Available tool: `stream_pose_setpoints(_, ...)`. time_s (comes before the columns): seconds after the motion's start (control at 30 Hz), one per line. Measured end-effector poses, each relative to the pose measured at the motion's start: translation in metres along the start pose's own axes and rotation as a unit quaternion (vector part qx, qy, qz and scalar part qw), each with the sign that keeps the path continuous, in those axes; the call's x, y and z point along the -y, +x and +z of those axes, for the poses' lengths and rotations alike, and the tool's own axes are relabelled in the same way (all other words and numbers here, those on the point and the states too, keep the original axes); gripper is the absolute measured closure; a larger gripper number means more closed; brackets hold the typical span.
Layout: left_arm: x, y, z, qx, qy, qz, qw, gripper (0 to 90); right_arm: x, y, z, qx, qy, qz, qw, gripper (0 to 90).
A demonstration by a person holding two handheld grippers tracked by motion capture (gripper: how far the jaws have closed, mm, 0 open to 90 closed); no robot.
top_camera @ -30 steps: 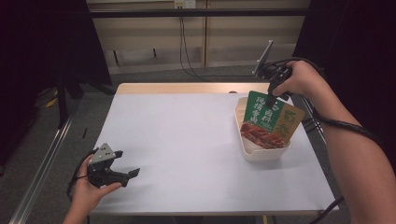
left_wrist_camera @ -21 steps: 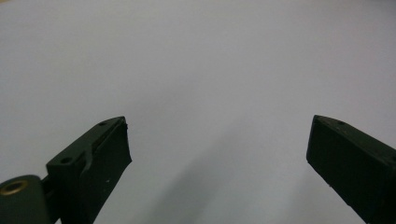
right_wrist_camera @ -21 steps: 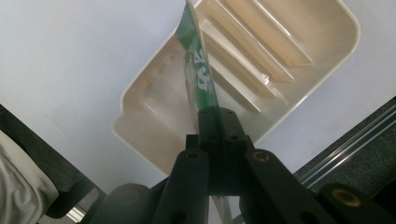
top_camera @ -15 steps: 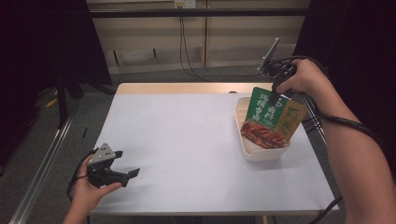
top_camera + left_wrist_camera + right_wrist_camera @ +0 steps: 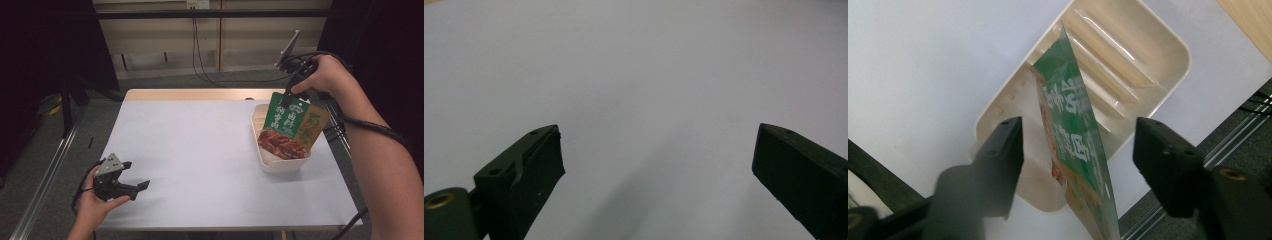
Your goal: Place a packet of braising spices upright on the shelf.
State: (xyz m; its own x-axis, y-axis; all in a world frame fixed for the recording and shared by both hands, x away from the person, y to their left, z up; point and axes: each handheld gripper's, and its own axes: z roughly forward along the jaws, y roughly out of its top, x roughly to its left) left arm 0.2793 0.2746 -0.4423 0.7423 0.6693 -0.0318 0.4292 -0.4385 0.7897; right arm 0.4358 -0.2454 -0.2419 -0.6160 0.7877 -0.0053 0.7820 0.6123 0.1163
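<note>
Jaws of the right gripper [image 5: 1075, 150] have just been opening and stand clear of the green food pouch [image 5: 292, 127], which stands in the cream tray [image 5: 280, 162] near the table's right edge, released to rest there; the left gripper [image 5: 131, 186] idles open at the front-left corner.

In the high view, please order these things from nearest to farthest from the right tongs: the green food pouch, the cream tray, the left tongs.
1. Green food pouch: directly below the right tongs, standing in the tray.
2. Cream tray: under the pouch, at the table's right side.
3. Left tongs: far across, at the near left corner.
</note>
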Motion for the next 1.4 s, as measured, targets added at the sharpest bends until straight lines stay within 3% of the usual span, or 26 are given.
stream_pose_setpoints(0.3, -0.001, 0.0, -0.001, 0.005, -0.005, -0.002, 1.0, 6.1, -0.007, 0.015, -0.016, 0.014, -0.001, -0.014, 0.9998, 21.4)
stream_pose_setpoints(0.6, -0.002, -0.001, -0.001, 0.001, 0.0, 0.0, 1.0, 6.1, -0.015, 0.032, -0.023, 0.015, -0.001, -0.022, 0.9997, 17.6)
stream_pose_setpoints(1.03, -0.002, -0.002, 0.0, 0.005, -0.004, -0.001, 1.0, 6.1, -0.027, 0.059, -0.005, 0.004, 0.0, -0.048, 0.9988, 15.3)
stream_pose_setpoints(1.4, -0.002, -0.002, -0.001, 0.004, -0.005, 0.004, 1.0, 6.1, -0.03, 0.067, 0.013, -0.002, -0.005, -0.063, 0.998, 15.1)
